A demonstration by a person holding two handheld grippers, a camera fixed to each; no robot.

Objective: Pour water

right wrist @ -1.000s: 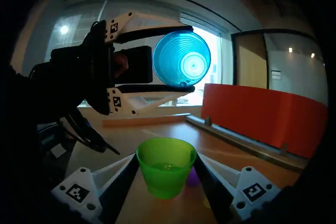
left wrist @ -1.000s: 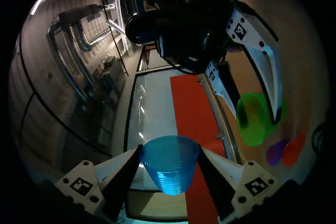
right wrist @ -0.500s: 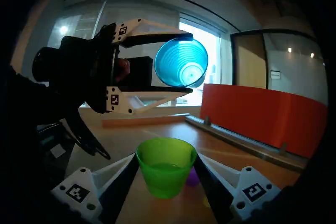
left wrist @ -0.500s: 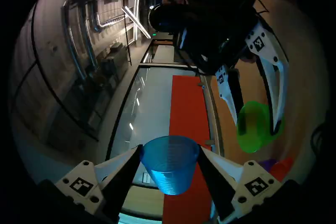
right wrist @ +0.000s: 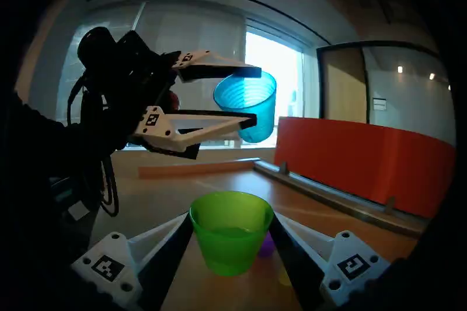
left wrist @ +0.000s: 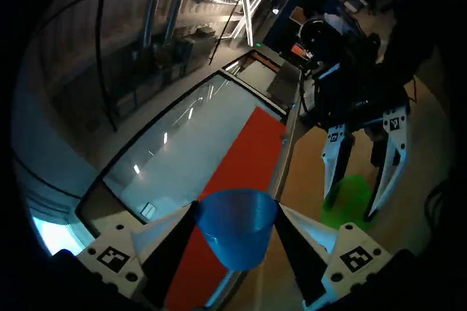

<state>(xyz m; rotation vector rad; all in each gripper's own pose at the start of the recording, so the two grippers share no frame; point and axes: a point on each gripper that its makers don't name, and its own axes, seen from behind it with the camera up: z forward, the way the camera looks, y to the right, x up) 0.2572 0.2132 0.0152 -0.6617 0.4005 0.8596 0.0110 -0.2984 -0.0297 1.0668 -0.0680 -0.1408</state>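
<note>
The right gripper (right wrist: 232,220) is clenched on the green cup (right wrist: 229,252), both fingers against its sides. The cup is upright, with water (right wrist: 232,232) partway up it. Above and ahead of its tips, slightly to their left, the left gripper (right wrist: 255,94) grasps the blue cup (right wrist: 250,104) between its fingers, tipped only a little (whether it holds any water I cannot tell). Beneath both lies the wooden table (right wrist: 175,194), and an orange panel (right wrist: 362,159) stands off to the right gripper's right. The pour looks finished or nearly so. The next move likely calls for levelling the blue cup and lowering both cups gently to the table.
</note>
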